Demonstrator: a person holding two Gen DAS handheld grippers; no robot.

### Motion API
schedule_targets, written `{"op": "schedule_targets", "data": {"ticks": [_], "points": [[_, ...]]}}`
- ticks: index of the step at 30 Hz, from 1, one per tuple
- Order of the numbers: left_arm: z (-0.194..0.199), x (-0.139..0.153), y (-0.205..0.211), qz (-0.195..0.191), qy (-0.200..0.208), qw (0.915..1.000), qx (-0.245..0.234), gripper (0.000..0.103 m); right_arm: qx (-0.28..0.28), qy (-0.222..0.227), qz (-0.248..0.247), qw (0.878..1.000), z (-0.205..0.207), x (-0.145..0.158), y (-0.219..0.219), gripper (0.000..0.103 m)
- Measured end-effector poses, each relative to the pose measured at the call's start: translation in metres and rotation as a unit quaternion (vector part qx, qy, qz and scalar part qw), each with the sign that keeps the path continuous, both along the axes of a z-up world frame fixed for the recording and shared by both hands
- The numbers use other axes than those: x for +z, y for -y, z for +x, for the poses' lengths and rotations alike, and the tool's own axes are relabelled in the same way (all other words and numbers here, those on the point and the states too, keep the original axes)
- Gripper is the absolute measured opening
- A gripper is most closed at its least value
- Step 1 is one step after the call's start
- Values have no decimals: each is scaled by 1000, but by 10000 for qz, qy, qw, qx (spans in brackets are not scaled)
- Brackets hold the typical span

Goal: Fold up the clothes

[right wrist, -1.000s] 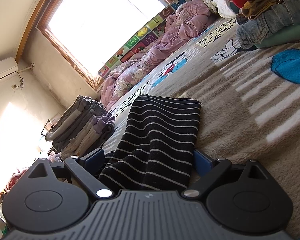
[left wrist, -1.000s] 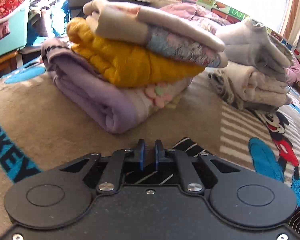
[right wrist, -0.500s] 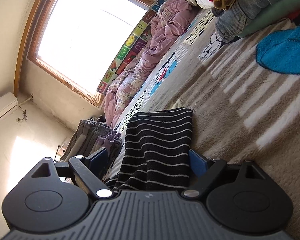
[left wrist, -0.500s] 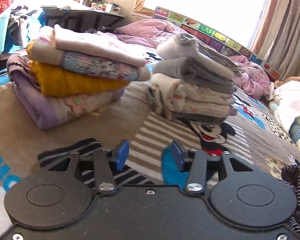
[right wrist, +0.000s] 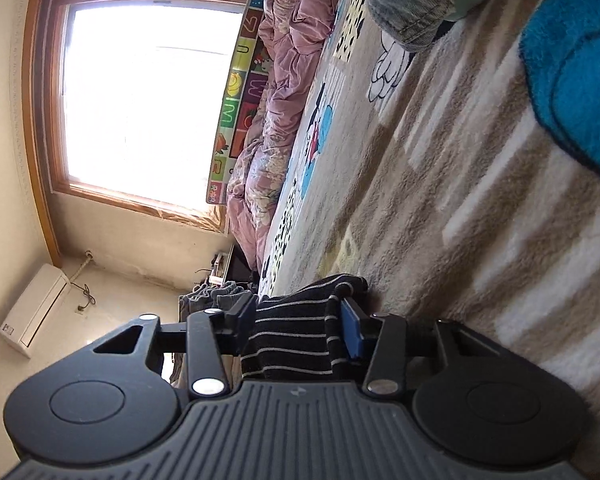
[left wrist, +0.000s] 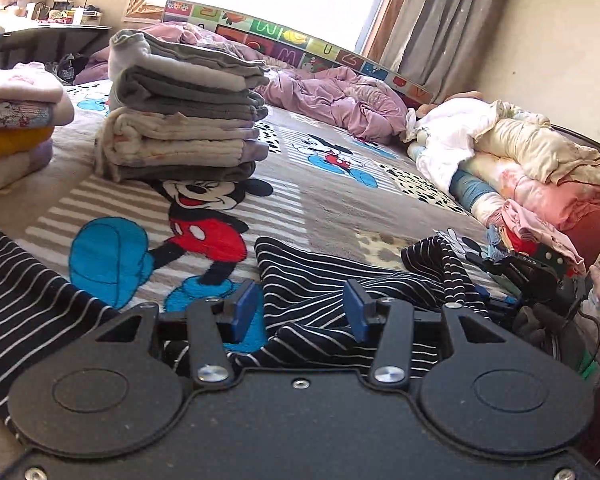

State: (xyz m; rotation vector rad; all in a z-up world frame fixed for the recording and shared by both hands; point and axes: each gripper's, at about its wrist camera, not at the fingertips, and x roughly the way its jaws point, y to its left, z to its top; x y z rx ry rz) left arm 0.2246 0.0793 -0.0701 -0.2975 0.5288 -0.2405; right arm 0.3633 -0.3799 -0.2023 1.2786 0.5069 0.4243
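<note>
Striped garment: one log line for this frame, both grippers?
left gripper: open, over striped garment | right gripper: striped cloth bunched between fingers, grip unclear | folded stack: on blanket
</note>
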Motion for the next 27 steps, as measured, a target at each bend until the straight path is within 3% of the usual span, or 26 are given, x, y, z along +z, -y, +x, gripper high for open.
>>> {"op": "schedule_targets", "data": {"ticks": [6,11,13,15,17,27], "points": [[18,-5,9,-267,-42,9996,-78,46,-121,-181,-109,9997,10,0,-2,31],[28,-11,16,-259,-95,9995,-146,46,14,-142,-401,9991,18,4,-10,31],[32,-13,16,-271,-122,9995,-134,46,-12,-79,-306,9995,16,5,-7,29],[34,-15,16,-294,-134,9994,-117,46,-102,-23,-222,9997,15,6,-4,13],[37,-15,16,-335,-151,9993,-118,46,-261,123,-235,9993,6,12,-1,7],[29,-3,43,-501,24,9959,-747,48,-1412,583,-504,9870,-94,52,39,6]]}}
